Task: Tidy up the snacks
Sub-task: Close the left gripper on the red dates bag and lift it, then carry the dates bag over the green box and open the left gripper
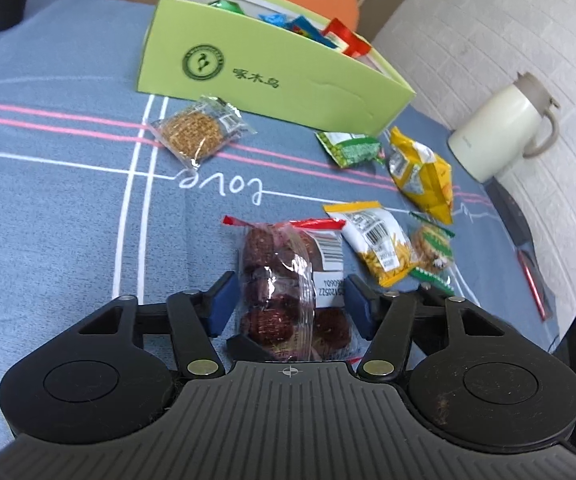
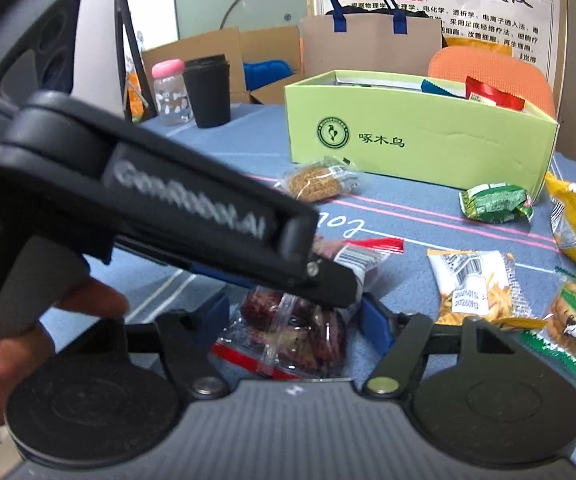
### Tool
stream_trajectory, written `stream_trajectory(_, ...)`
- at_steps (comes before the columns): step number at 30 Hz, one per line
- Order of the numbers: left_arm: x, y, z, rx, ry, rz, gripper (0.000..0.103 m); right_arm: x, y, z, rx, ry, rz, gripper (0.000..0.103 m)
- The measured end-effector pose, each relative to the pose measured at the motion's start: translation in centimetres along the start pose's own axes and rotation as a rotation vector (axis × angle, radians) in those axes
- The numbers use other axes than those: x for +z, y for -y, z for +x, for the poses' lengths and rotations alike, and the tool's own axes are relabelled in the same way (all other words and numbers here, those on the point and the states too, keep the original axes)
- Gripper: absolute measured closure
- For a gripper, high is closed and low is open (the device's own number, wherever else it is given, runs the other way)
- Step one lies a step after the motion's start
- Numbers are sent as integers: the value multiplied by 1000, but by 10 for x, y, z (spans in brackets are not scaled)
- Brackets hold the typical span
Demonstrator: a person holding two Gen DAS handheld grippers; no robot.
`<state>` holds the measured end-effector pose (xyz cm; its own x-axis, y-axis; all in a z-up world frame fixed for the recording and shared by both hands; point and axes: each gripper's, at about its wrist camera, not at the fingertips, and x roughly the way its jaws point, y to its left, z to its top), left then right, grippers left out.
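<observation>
The red-date packet (image 1: 288, 288) lies on the blue-clothed counter (image 1: 48, 208), at six o'clock of the left wrist view, right between the fingers of the left claw (image 1: 288, 304). That claw is spread: both blue pads (image 1: 220, 304) stand apart from the wrapper, one on each side, with a visible gap. In the right wrist view the same packet (image 2: 299, 320) sits between the fingers of the right claw (image 2: 291, 320), which is also spread, while the left tool crosses from ten o'clock toward the centre with its tip over the packet.

The step in hand looks like picking up this packet to carry it to the green box (image 1: 272, 68), which stands open at twelve o'clock and already holds several bright wrappers. To do it well, only one claw should take it; with both crowding the same packet they risk bumping. Close on the bulging middle, where the dates give the pads something firm, not on the thin red seal, which would slip. The wrapper is glossy and crinkly, so squeeze slowly and lift straight. The yellow-and-white packet (image 1: 371, 240) lies just beside, at two o'clock; keep the outer finger clear of it.
</observation>
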<state>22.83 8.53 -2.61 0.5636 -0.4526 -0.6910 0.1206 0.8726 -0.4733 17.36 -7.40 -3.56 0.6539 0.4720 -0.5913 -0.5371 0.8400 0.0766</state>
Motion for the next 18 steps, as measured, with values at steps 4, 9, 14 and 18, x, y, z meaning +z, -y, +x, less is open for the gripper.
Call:
stream_trajectory(4, 6, -3, -13, -43, 29, -35, 69, 6, -2, -7, -7, 29, -5, 39)
stream_trajectory(9, 47, 6, -33, -50, 120, -11, 69, 44, -3, -14, -25, 120, -72, 39)
stream_trajectory(14, 126, 10, -34, -10, 217, 37, 69, 114, 7, 12, -43, 211, -151, 40)
stream_trajectory(18, 192, 4, -16, 52, 237, 59, 68, 172, 30, 53, -21, 218, -151, 40)
